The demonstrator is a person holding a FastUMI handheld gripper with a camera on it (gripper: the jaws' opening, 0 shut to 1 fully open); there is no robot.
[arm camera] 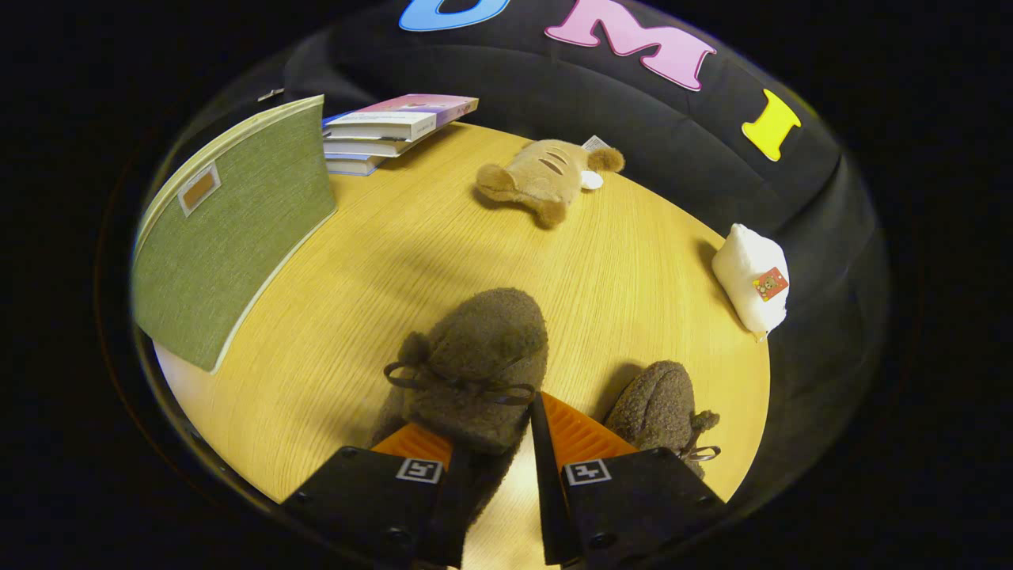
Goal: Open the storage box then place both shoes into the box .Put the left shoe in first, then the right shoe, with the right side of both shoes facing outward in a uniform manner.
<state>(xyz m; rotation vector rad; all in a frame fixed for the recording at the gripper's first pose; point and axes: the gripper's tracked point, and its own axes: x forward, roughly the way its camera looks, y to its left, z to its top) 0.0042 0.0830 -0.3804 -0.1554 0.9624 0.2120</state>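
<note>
My gripper (495, 439) is clamped on a fuzzy brown shoe (475, 368), both fingers (582, 435) pressing its heel end, toe pointing toward twelve o'clock over the wooden table (396, 261). The second shoe (661, 408) sits on the table just beside my fingers at three o'clock. The green storage box (229, 237) stands at ten o'clock, with stacked books (392, 131) beyond it. A plush toy (542, 178) lies at twelve, a white pouch (752, 289) at two.
</note>
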